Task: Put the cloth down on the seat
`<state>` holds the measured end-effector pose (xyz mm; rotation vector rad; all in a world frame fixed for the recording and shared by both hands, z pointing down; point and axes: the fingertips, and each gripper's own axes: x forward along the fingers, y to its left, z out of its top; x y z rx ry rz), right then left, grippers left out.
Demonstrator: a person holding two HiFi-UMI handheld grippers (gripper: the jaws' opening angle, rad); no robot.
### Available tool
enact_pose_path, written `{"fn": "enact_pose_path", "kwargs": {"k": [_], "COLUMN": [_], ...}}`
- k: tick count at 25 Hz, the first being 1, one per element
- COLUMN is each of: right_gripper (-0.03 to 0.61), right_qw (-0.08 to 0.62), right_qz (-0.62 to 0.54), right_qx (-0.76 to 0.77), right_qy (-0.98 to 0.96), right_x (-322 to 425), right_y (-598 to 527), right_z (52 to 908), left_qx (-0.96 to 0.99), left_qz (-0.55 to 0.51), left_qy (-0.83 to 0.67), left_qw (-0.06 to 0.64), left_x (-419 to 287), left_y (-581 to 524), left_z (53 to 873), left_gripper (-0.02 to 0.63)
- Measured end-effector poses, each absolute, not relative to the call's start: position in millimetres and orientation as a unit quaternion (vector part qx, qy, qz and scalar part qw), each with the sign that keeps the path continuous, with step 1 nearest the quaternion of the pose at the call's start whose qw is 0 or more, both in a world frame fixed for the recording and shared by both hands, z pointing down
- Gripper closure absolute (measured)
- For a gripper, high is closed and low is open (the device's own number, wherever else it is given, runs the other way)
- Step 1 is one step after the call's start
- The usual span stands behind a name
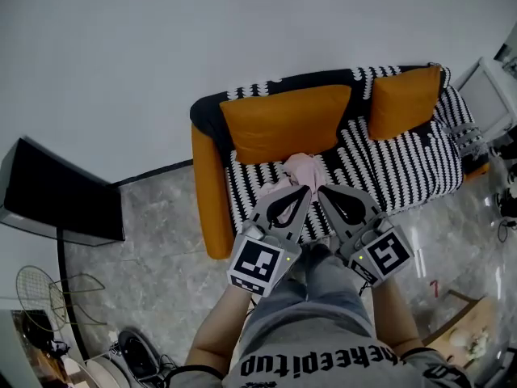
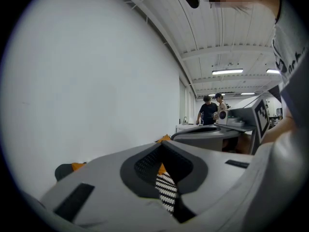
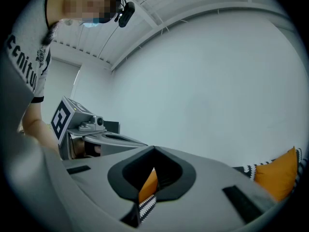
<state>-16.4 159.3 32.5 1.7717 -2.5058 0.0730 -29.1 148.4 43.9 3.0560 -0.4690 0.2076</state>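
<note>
Firmly shut: left claw (image 1: 305, 192), right claw (image 1: 324, 192)

The striped sofa (image 1: 404, 176) bears a big cushion (image 1: 283, 121), a small cushion (image 1: 404, 99) right of it, and a pink cloth (image 1: 304, 169) just before it.

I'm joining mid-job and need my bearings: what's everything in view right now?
sofa: one, orange with black-and-white striped cover, against the wall
cushions: two, orange, along the sofa back
cloth: one, pink, on the seat just beyond the gripper tips
screen: one, black, on a stand at left
frame: one, white, by the sofa's right end
people: two, far off in the left gripper view
left gripper: one, grey, shut, empty
right gripper: one, grey, shut, empty, beside it
</note>
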Motion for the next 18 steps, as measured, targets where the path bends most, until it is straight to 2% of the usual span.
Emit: {"fn": "enact_pose_path", "kwargs": {"k": [18], "right_gripper": [0.588], "right_qw": [0.048], "right_qz": [0.003], "right_qx": [0.572], "right_qy": [-0.819], "right_x": [-36.1], "right_y": [160.2], "right_z": [21.2], "left_qx": [0.988], "left_qz": [0.044], "left_qy": [-0.149], "left_qw": [0.009], "left_x": [-44.3], "left_y": [151.9], "left_z": [25.1], "left_gripper": [0.589]}}
